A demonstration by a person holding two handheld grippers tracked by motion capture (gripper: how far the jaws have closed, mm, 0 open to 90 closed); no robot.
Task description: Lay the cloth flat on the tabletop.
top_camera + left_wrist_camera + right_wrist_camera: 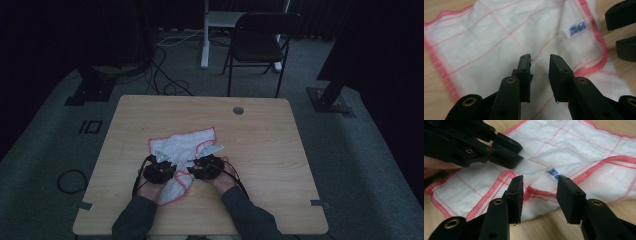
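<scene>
We see a white cloth (182, 150) with red edges lying crumpled on the wooden table (260, 150), at the near side, in front of the person. The left gripper (540, 61) hangs just above the cloth, its jaws apart with nothing between them. The right gripper (540, 186) is close beside it, over a folded red edge near the small blue label (553, 173); its jaws are also apart and grip nothing.

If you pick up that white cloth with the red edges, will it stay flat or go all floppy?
Probably floppy: the white cloth with red edges already lies rumpled and folded over itself on the wooden table. It looks thin, so likely light. It should not roll or break.
</scene>
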